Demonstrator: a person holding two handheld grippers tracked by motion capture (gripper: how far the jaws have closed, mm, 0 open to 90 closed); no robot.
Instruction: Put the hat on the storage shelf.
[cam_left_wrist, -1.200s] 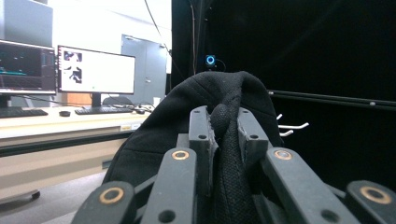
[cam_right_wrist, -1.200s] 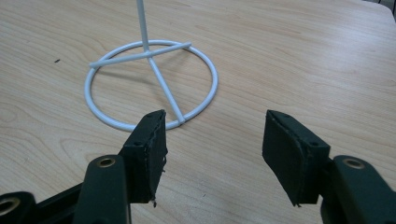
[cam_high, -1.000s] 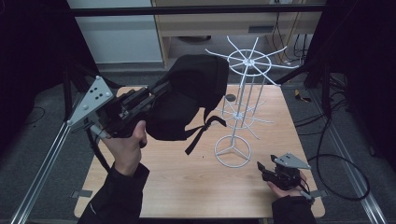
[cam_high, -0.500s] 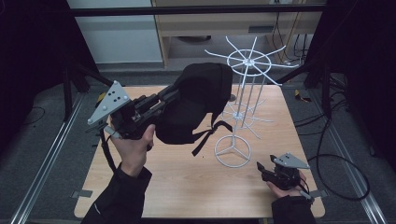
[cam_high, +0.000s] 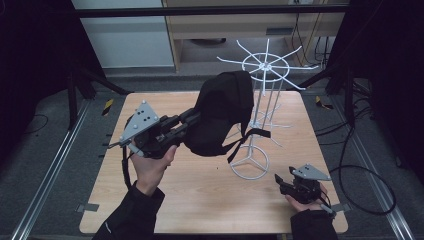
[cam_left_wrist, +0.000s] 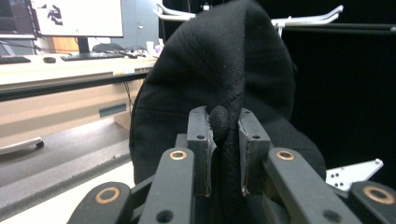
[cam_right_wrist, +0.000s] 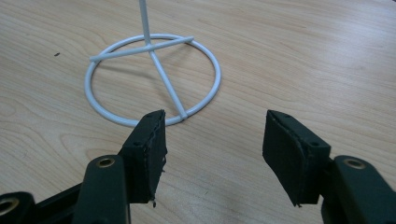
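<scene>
A black cap (cam_high: 222, 112) hangs in the air left of the white wire rack (cam_high: 265, 100), with my left gripper (cam_high: 192, 122) shut on its edge. In the left gripper view both pads pinch a fold of the cap (cam_left_wrist: 224, 65), and my left gripper (cam_left_wrist: 224, 140) has the rack's top arms (cam_left_wrist: 308, 21) behind it. The cap's strap (cam_high: 247, 140) dangles toward the rack's pole. My right gripper (cam_high: 282, 182) rests low at the table's front right, open. In the right gripper view my right gripper (cam_right_wrist: 212, 144) has nothing between its pads and faces the rack's ring base (cam_right_wrist: 152, 77).
The wooden table (cam_high: 200, 200) has bare room in front of the rack and along its left side. Metal rails run along both sides of the table. A desk with a monitor (cam_left_wrist: 74, 18) and keyboard stands beyond.
My left gripper has carried the cap to the right and lower, closer to the rack. The right gripper has stayed where it was.
</scene>
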